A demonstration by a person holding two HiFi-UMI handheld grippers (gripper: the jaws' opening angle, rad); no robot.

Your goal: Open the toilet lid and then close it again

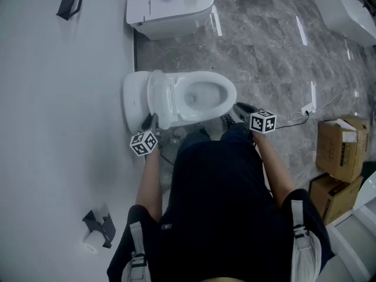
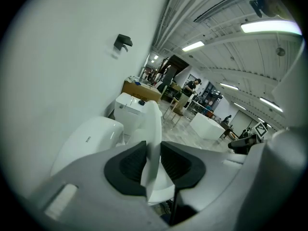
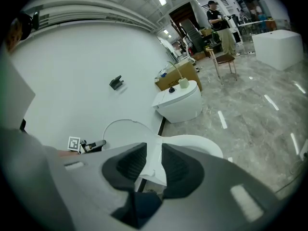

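Observation:
A white toilet stands against the left wall, and its lid is raised upright by the tank. My left gripper is at the lid's near edge. In the left gripper view the thin lid edge runs between the pads of my left gripper, which is shut on it. My right gripper hovers by the front of the bowl rim. In the right gripper view the jaws of my right gripper stand a little apart with nothing held, and the bowl and the upright lid lie beyond.
A second toilet with small items on top stands farther along the wall. Cardboard boxes sit at the right, and a cable with a socket lies on the marble floor. A paper holder is on the left wall.

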